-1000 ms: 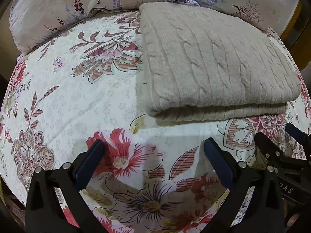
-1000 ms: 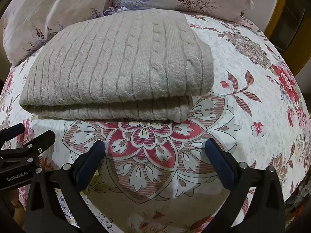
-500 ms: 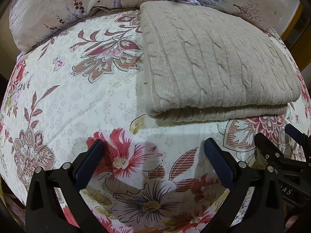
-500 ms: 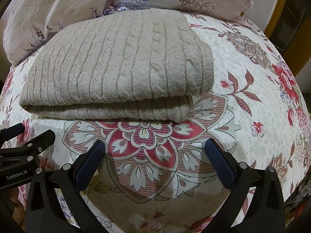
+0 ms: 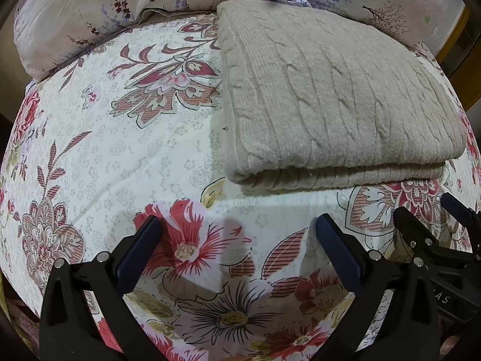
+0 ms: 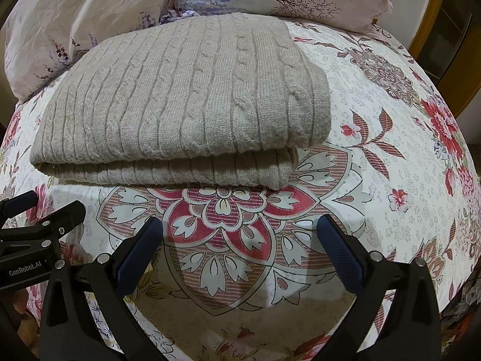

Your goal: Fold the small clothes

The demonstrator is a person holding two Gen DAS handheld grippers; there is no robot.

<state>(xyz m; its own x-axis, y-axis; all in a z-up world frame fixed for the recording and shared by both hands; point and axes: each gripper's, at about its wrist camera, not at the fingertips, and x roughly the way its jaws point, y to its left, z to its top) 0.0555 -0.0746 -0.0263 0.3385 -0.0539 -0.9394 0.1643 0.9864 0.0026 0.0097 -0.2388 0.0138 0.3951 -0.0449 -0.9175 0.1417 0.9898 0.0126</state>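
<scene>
A beige cable-knit sweater (image 5: pixel 336 96) lies folded into a thick rectangle on the bed, its folded edge facing the two grippers and its far end reaching up against the pillows (image 5: pixel 99 9) at the head. It rests flat on the flowered bedspread (image 5: pixel 126 156), the layers stacked neatly with a ribbed band showing along the lower layer at the near edge. From the right side the same sweater (image 6: pixel 192 96) sits a little to the left of centre, its near right corner rounded over a big red-and-white flower medallion printed on the bedspread (image 6: pixel 390 138). The left gripper (image 5: pixel 237 234) hovers above the bedspread just short of the sweater's near left corner, its jaws spread wide with nothing between them but printed cloth. The right gripper (image 6: pixel 239 231) hangs the same way over the medallion, jaws wide apart and holding nothing, also a short way back from the sweater's folded edge. The two grippers sit side by side, each one's black frame poking into the edge of the other's view. Two pillows (image 6: pixel 90 9) in pale lilac prints are propped behind the sweater, and a strip of wooden frame (image 6: pixel 445 42) shows past the bed's right side.
</scene>
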